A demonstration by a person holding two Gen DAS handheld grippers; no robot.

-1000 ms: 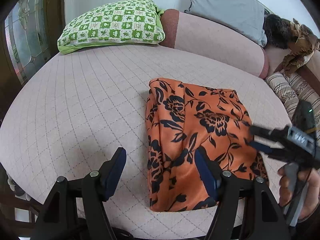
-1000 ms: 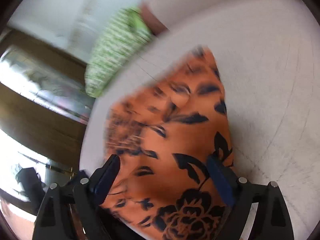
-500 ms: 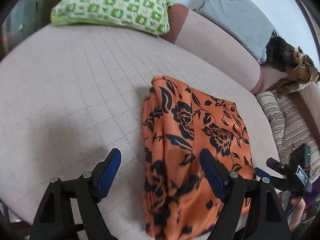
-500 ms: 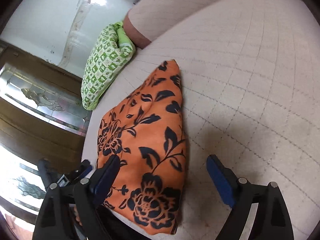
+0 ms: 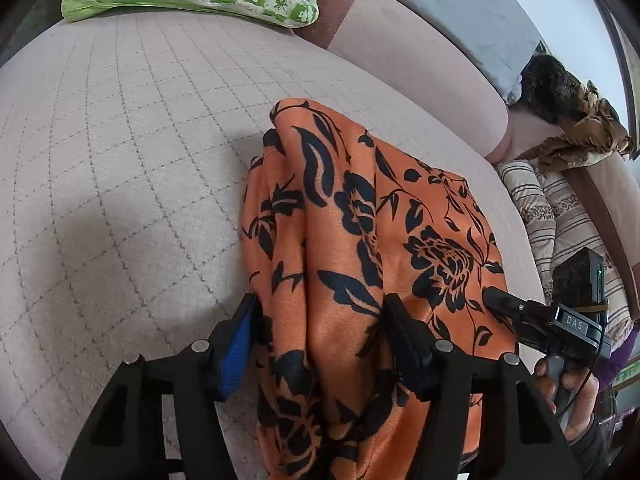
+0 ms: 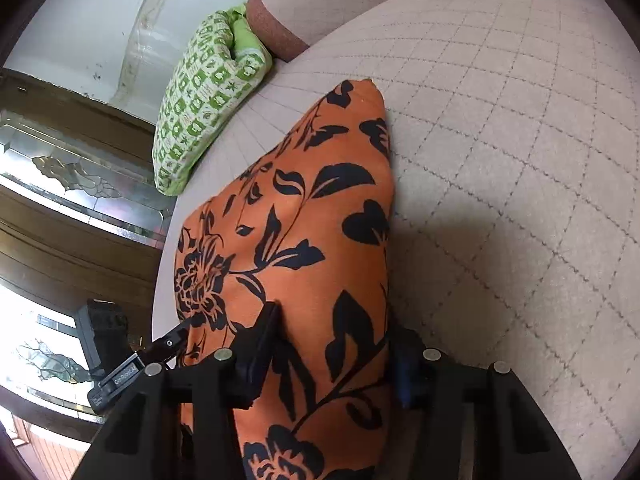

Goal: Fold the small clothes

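Jaws of left gripper (image 5: 320, 334) and right gripper (image 6: 332, 354) are closing around the orange garment (image 5: 372, 240) at the bed's (image 5: 120, 160) near edge; slippery folds may escape, undoing the fold.

Black left claw (image 5: 320, 344) with blue pads, silver screws.

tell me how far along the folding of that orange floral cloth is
Done: the orange floral cloth already lies doubled into a compact packet on the quilted bed. In hand: the left gripper and right gripper are closing over its near edge, fabric between the jaws. Left: probably another fold, then flattening.
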